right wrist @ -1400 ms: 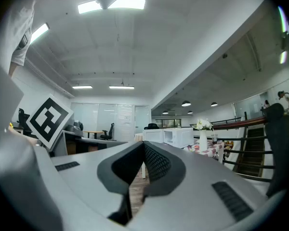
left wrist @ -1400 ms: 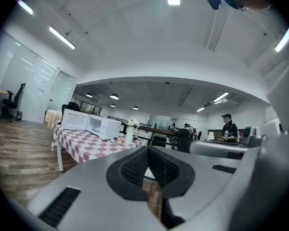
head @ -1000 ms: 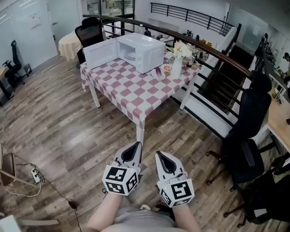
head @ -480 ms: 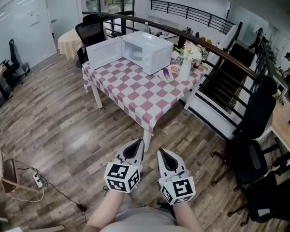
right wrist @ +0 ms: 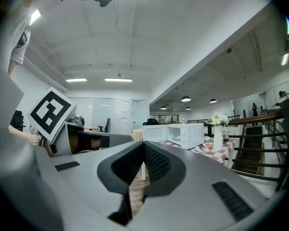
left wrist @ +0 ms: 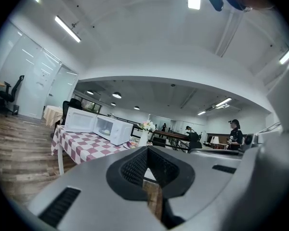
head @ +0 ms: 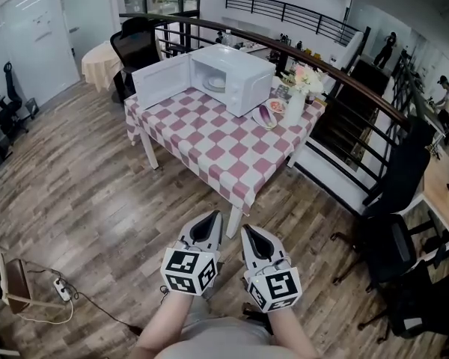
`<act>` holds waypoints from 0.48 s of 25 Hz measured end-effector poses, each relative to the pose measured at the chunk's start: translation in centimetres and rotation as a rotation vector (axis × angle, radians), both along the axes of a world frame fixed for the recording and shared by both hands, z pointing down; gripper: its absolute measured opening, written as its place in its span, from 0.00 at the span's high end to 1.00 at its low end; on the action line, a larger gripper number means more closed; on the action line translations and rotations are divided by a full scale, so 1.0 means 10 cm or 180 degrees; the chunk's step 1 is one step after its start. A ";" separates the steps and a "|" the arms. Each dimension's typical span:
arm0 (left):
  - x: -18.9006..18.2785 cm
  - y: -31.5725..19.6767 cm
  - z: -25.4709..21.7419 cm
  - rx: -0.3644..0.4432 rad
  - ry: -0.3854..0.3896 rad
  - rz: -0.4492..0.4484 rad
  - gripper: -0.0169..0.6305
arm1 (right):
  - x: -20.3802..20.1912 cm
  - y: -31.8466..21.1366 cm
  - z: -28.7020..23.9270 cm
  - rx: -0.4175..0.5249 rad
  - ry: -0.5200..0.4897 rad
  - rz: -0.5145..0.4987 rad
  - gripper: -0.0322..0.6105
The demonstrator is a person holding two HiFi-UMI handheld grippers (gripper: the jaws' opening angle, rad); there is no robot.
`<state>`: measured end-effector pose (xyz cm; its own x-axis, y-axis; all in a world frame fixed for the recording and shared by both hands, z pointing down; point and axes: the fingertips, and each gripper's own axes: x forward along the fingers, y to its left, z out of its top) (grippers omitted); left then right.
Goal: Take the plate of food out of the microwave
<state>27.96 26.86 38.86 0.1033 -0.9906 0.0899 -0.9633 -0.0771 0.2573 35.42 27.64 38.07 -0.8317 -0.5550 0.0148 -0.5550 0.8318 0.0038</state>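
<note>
Nearer now, the open microwave (head: 239, 60) holds a plate (head: 215, 83); left tool (head: 206, 230) and right tool (head: 253, 238) are clenched, empty.

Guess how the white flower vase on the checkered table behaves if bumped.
The vase is tall, narrow, with flowers on top: probably tips easily. Looks smooth and hard, perhaps ceramic: likely slippery, breakable. It stands near the table edge, so a tip could send it off.

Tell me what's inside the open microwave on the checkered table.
A pale plate sits in the microwave, its door standing open to the left. Any food on it is too small to make out, and the microwave's top covers the upper cavity.
</note>
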 end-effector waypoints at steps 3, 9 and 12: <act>-0.26 -0.09 0.00 -0.0006 0.0015 0.0004 0.97 | -0.27 -0.08 0.01 -0.0014 0.0020 -0.0008 0.91; -0.66 -0.26 -0.02 0.0009 0.0051 0.0048 0.97 | -0.74 -0.22 0.03 -0.0045 0.0041 -0.0010 0.91; -0.84 -0.33 0.00 -0.0003 0.0059 0.0071 0.97 | -0.95 -0.30 0.05 -0.0064 0.0066 -0.0006 0.91</act>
<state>19.58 23.51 38.83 0.1271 -0.9879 0.0888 -0.9564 -0.0983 0.2752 25.93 24.68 38.55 -0.8322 -0.5528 0.0433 -0.5534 0.8329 -0.0014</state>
